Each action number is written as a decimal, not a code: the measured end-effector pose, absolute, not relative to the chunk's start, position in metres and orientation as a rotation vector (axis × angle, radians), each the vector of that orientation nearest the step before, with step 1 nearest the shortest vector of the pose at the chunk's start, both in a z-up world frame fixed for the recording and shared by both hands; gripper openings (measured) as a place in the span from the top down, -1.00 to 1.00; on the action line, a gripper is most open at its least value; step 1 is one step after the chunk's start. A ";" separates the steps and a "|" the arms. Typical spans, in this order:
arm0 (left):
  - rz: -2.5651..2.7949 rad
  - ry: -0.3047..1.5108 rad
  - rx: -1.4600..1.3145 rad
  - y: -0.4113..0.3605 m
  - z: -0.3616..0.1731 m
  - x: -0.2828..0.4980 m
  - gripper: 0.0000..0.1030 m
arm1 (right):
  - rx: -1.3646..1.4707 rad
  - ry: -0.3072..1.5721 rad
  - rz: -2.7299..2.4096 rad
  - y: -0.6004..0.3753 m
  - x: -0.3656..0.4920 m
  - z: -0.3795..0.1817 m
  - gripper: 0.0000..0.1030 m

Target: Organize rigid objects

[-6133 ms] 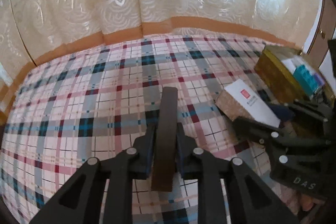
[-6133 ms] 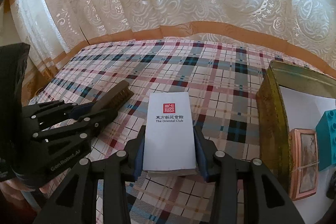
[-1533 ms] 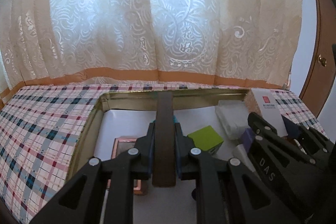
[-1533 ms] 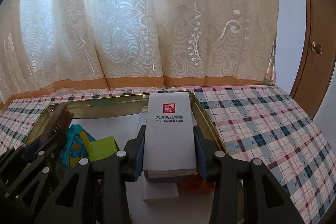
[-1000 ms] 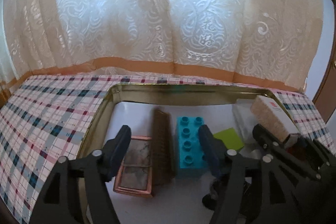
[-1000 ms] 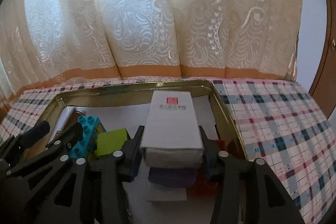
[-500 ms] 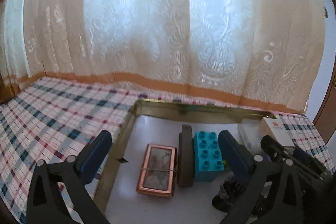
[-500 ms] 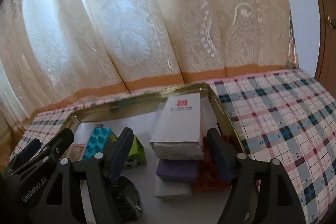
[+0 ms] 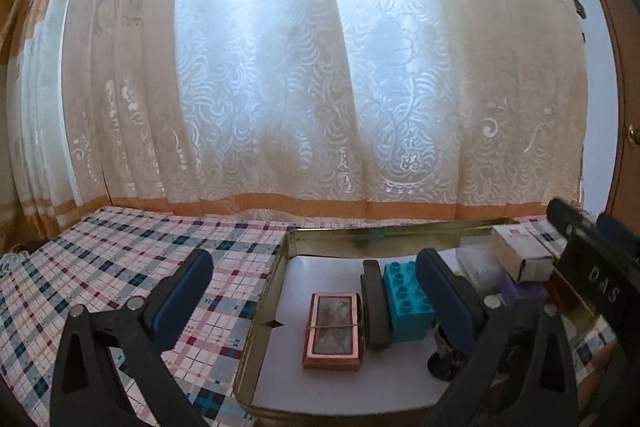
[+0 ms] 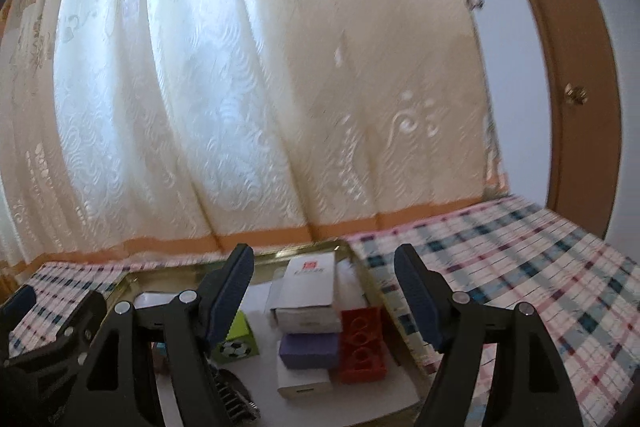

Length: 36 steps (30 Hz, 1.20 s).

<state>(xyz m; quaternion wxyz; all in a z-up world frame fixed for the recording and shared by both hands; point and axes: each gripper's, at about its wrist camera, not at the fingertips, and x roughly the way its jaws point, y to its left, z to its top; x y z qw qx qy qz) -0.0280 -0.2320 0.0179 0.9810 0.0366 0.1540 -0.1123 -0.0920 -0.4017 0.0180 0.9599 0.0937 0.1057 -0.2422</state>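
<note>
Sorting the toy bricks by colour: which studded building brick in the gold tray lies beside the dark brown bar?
The teal studded brick, right of the dark brown bar; the red studded brick lies by the tray's other side.

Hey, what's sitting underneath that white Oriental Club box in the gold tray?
The white box lies on a paler white block, with a purple block and another white box in front. Whether anything lies beneath those on the tray is covered.
</note>
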 end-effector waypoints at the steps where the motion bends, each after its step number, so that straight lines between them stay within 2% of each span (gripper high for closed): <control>1: -0.229 0.308 0.075 -0.232 0.018 -0.030 -1.00 | 0.181 0.206 -0.505 -0.401 -0.095 0.019 -0.46; 20: -0.263 0.269 0.045 -0.211 0.019 -0.067 -1.00 | 0.106 0.102 -0.550 -0.367 -0.152 0.027 -0.46; 36: -0.315 0.256 0.064 -0.212 0.020 -0.080 -1.00 | 0.090 0.074 -0.554 -0.352 -0.167 0.028 -0.59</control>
